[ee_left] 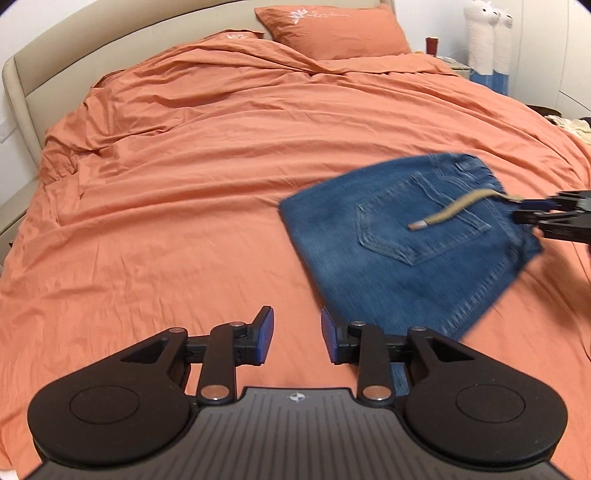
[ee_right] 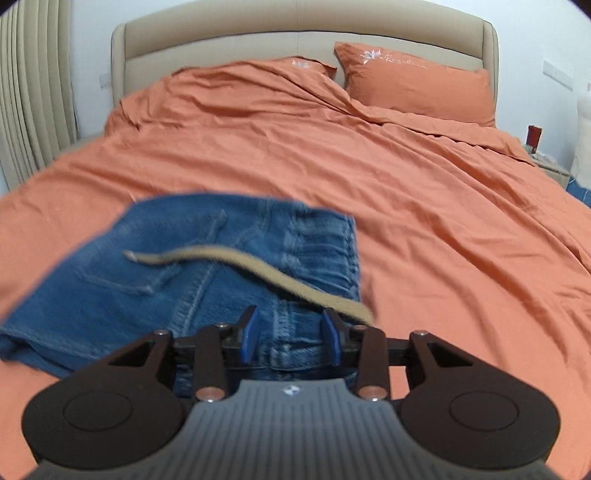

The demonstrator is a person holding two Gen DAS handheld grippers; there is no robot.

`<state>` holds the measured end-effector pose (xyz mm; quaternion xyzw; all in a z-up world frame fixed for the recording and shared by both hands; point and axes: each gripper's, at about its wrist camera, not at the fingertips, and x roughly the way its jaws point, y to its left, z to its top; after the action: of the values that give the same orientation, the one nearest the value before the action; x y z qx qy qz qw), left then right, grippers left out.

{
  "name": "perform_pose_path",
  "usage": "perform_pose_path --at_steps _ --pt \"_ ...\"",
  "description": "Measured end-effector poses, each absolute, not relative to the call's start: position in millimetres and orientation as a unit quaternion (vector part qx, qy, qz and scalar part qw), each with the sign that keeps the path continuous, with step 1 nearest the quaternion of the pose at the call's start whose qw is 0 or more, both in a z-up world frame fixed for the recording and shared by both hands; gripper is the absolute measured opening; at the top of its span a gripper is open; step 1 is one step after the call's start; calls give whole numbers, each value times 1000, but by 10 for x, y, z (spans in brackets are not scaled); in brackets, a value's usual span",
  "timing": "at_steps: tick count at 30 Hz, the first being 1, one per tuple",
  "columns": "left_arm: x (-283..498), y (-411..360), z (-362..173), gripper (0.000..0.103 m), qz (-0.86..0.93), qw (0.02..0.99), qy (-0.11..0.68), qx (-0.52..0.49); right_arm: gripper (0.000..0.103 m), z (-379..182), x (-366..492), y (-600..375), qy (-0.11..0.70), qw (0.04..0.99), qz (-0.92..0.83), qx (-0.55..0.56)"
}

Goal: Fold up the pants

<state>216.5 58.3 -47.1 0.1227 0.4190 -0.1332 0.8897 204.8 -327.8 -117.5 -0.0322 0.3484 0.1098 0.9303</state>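
The blue denim pants (ee_left: 406,236) lie folded into a compact bundle on the orange bedspread, back pocket up, with a tan drawstring (ee_left: 454,208) across them. My left gripper (ee_left: 297,339) is open and empty, just left of the bundle's near corner. My right gripper (ee_left: 532,214) sits at the bundle's waistband edge on the right. In the right wrist view the pants (ee_right: 147,280) are blurred, the drawstring (ee_right: 258,267) trails over them, and the right gripper (ee_right: 290,338) has its jaws apart around the waistband fabric.
The orange bedspread (ee_left: 221,166) covers a wide bed with two orange pillows (ee_left: 332,31) at a beige headboard (ee_right: 295,33). A nightstand with a red cup (ee_left: 431,45) and white plush toys (ee_left: 487,40) stands at the far right. Curtains (ee_right: 29,92) hang at left.
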Motion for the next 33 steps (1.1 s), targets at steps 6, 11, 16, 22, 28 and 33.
perform_pose_path --at_steps 6,11,16,22,28,33 --pt "1829 576 -769 46 -155 893 411 103 33 -1322 2113 -3315 369 922 113 -13" --pt "1596 386 -1099 59 -181 890 407 98 34 -1343 2155 -3379 374 920 116 21" --pt "1602 117 -1320 59 -148 905 380 117 34 -1363 2143 -3381 371 921 120 19" --pt "1792 -169 -1463 24 -108 899 379 192 35 -1369 2174 -3402 374 918 126 24" --pt "1495 -351 -1416 20 -133 859 314 383 35 -1371 2184 -3408 382 915 128 21" --pt "1521 -300 -1592 20 -144 843 361 373 34 -1379 2141 -3415 393 911 126 9"
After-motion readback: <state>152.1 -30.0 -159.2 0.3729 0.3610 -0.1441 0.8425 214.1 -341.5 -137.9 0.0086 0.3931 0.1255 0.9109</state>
